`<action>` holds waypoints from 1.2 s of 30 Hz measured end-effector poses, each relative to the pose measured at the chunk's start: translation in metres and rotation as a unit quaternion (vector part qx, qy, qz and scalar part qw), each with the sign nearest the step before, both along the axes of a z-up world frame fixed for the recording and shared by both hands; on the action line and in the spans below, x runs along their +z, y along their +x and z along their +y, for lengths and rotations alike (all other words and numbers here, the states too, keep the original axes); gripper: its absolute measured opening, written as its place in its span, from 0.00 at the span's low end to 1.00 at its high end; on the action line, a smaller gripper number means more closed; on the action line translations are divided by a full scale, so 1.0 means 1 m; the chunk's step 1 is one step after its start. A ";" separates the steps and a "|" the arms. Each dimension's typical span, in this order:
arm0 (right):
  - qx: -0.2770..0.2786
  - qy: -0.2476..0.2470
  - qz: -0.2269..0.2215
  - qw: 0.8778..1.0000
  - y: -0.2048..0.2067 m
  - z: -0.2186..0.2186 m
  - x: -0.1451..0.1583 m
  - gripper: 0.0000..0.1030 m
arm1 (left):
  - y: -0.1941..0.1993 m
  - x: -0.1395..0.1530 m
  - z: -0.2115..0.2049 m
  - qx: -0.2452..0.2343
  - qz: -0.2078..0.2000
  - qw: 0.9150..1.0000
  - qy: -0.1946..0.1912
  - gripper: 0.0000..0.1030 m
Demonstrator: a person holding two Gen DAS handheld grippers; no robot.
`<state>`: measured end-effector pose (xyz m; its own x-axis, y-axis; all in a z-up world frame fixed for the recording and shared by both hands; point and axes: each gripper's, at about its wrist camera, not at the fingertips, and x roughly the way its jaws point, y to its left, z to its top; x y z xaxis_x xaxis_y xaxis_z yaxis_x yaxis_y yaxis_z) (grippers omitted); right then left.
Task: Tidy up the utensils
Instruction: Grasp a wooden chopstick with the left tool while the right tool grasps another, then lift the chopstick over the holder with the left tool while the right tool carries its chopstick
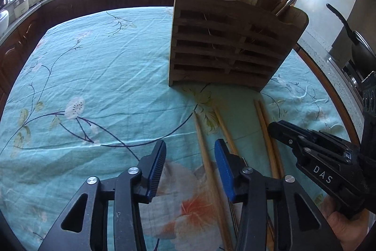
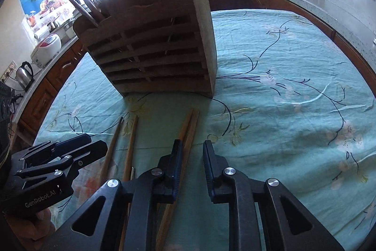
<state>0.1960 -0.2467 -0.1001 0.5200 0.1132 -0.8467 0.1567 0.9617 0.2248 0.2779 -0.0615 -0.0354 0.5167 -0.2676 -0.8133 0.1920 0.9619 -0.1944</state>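
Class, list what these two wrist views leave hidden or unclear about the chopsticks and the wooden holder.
- Chopsticks: near ends, left view, hidden under left gripper.
- Paired chopsticks: lower ends, right view, behind right gripper.
- Wooden utensil holder: contents' lower parts, both views, hidden by slats.

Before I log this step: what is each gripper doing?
Left gripper: open, holding nothing, over the chopsticks.
Right gripper: open, holding nothing.
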 end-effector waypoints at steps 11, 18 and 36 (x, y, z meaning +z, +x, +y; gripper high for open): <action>0.035 -0.023 0.008 0.999 -0.026 -0.001 0.003 0.09 | -0.015 -0.012 -0.011 -0.058 -0.013 0.997 0.051 0.10; 0.031 -0.002 0.016 0.999 -0.052 -0.014 0.007 0.11 | -0.037 -0.009 0.008 -0.063 0.002 0.998 0.026 0.09; -0.001 0.014 -0.001 1.000 -0.037 -0.011 0.011 0.05 | -0.031 -0.001 0.008 -0.042 -0.013 0.999 0.019 0.03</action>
